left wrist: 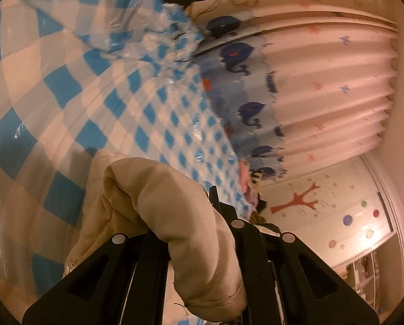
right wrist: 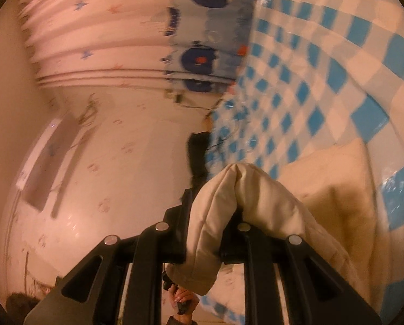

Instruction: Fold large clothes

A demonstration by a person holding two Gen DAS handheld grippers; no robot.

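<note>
Left tongs (left wrist: 199, 233) clamped tight on beige garment (left wrist: 158, 197); right tongs (right wrist: 204, 233) likewise. Checkered sheet (left wrist: 99, 103) ahead below. Advice: keep both edges level, taut, lay evenly.

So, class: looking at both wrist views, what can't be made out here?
- Left view: the left gripper fingertips, wrapped by the beige garment.
- Right view: the right gripper pads, covered by the same garment.
- Both views: the garment's type and full extent, cut off by the frame.
- Right view: the curtain print, motion-blurred.
</note>
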